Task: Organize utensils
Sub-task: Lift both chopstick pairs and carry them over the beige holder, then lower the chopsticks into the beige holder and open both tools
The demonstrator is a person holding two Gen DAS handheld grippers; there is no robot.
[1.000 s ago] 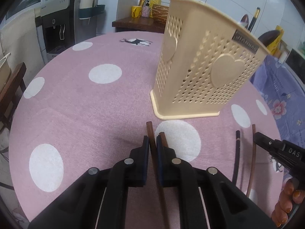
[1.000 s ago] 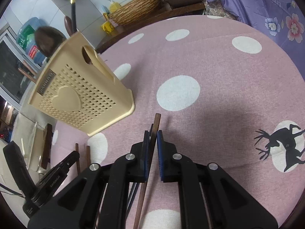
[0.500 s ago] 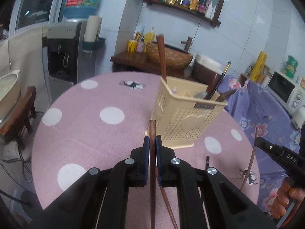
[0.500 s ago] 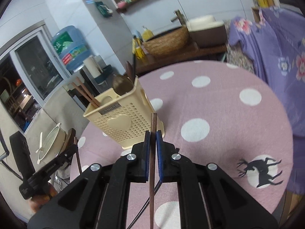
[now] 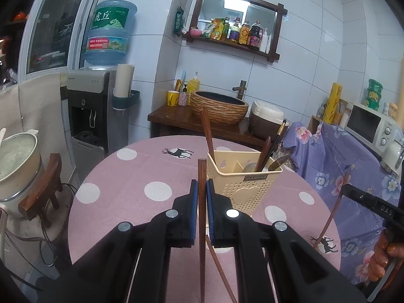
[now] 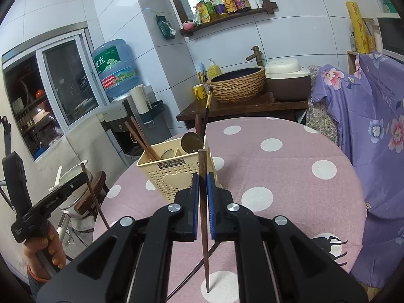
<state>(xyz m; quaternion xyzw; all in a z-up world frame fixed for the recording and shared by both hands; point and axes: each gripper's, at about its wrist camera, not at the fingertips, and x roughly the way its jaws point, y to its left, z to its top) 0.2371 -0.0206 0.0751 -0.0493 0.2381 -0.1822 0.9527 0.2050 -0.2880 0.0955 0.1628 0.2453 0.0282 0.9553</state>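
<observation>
Two grippers, left (image 5: 201,189) and right (image 6: 202,184), each clenched on one brown chopstick (image 5: 201,214); cream holder (image 5: 243,184) ahead on table (image 5: 131,176); tip each thin end down, enter the chopstick compartment, then release.

White tiled walls (image 5: 315,50), window (image 6: 50,80), wooden shelf (image 5: 232,43), water dispenser (image 5: 93,108).

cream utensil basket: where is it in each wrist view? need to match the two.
Left wrist: the cream utensil basket sits just right of centre, behind and right of the left gripper.
Right wrist: the basket sits left of centre, behind and left of the right gripper.
Shared landmark: the woven-look basin on the dark wooden counter behind the table.
</observation>
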